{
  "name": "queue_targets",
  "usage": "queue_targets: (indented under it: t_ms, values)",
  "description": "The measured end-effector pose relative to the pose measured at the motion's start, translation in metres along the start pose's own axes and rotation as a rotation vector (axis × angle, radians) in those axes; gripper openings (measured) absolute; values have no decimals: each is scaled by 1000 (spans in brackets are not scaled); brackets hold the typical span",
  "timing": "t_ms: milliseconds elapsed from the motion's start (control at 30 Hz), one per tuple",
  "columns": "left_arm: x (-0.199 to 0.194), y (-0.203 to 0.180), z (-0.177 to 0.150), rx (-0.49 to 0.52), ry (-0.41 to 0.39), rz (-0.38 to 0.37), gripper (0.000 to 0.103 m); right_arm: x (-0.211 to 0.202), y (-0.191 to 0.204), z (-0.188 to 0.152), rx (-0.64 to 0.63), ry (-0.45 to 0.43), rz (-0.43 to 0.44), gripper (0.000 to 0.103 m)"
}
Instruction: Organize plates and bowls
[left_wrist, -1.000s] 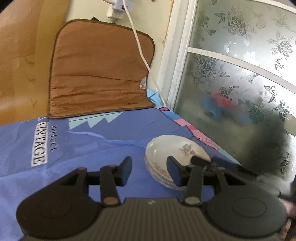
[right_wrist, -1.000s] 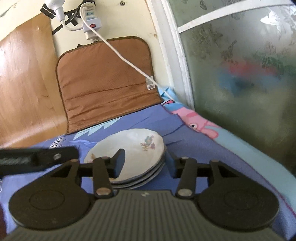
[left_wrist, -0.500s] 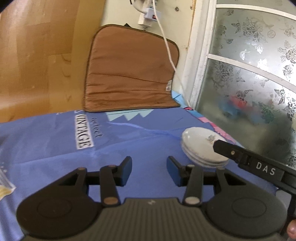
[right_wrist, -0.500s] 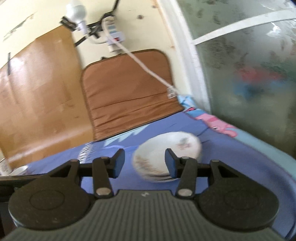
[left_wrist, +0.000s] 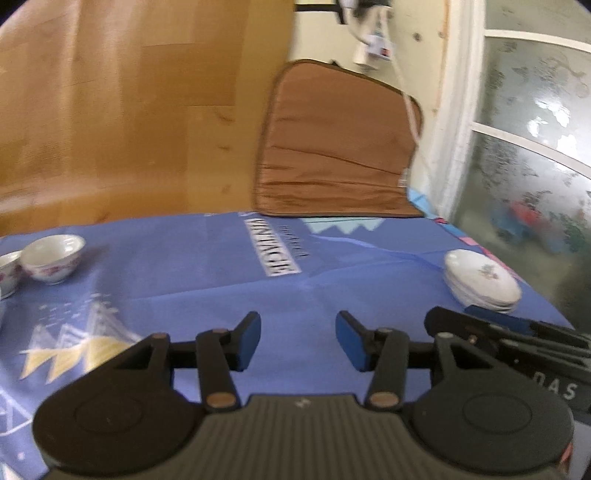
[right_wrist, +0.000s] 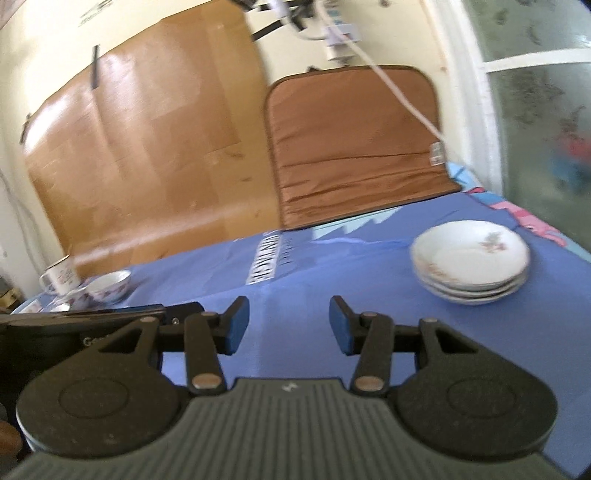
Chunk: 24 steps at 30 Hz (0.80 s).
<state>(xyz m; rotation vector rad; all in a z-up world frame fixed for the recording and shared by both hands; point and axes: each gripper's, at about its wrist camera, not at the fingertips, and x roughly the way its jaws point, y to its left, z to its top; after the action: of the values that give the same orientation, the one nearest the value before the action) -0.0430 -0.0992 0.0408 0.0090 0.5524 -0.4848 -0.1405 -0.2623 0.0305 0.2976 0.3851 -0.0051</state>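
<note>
A stack of floral plates (right_wrist: 470, 263) stands at the far right of the surface (left_wrist: 332, 280), which is covered by a blue printed cloth. By the rims in the right wrist view it holds about three or four plates, nested evenly, so the plate half of the job looks done. The bowls are another matter: two small patterned bowls (left_wrist: 51, 253) sit at the far left, side by side and touching or nearly so, not nested. In the right wrist view an enamel mug (right_wrist: 61, 277) stands just behind them. The bowls and the plate stack are well apart, with bare cloth between.

The left claw (left_wrist: 298, 339) is released and its jaws are opening, with nothing between them but cloth. The right claw (right_wrist: 289, 323) is also released and empty, its pads apart over the cloth. Each claw shows at the edge of the other's view, so the two are side by side near the front of the surface.

What is left, as I judge it, is to gather the bowls into one stack; both views are blurred, so finer detail on the bowls cannot be told
</note>
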Motion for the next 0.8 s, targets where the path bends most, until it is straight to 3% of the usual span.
queue_targets:
  t_ms: [400, 800]
  values:
    - [-28, 65, -24, -91, 0, 140, 47, 9, 52, -16, -43, 46, 131, 51]
    - [-47, 91, -36, -121, -16, 204, 49, 2, 78, -20, -85, 51, 188, 51]
